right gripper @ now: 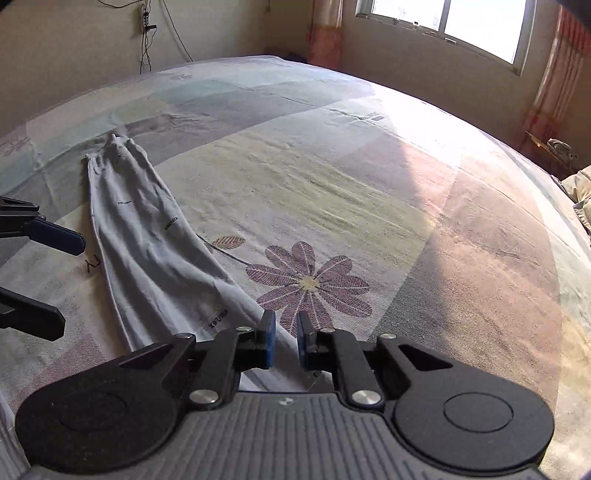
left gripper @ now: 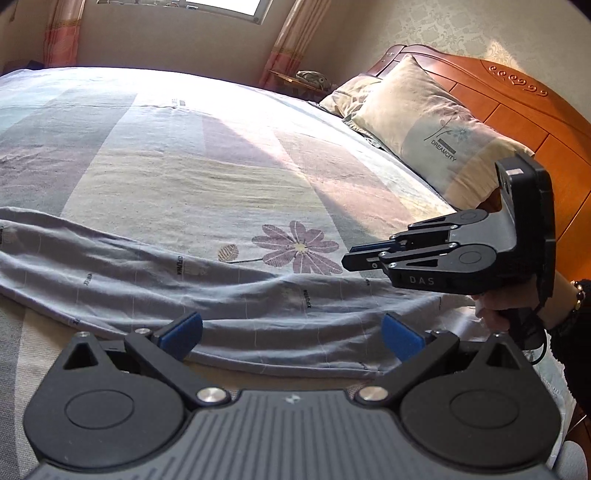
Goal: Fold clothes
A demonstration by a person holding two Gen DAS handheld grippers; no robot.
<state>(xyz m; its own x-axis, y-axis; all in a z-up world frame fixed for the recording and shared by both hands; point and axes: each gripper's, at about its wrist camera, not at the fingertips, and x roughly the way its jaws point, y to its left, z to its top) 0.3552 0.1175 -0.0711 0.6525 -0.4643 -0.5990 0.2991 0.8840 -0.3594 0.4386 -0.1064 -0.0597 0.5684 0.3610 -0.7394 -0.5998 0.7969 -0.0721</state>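
Trousers (right gripper: 147, 243) lie lengthwise on bed (right gripper: 332, 166), lower left of right view; hem hidden behind right gripper (right gripper: 286, 338). Right gripper nearly pressed together, pinching nothing. Left gripper (left gripper: 291, 334) spread over the cloth.

It was a bedroom in a home. A wide bed (left gripper: 207, 155) with a flower-printed sheet filled the room, with pillows (left gripper: 424, 125) leaning against a carved wooden headboard (left gripper: 517, 107) at the right. A sunlit window (right gripper: 443, 22) with striped curtains (right gripper: 557, 70) stood in the far wall, and patterned wallpaper (left gripper: 443, 26) covered the wall behind the headboard.
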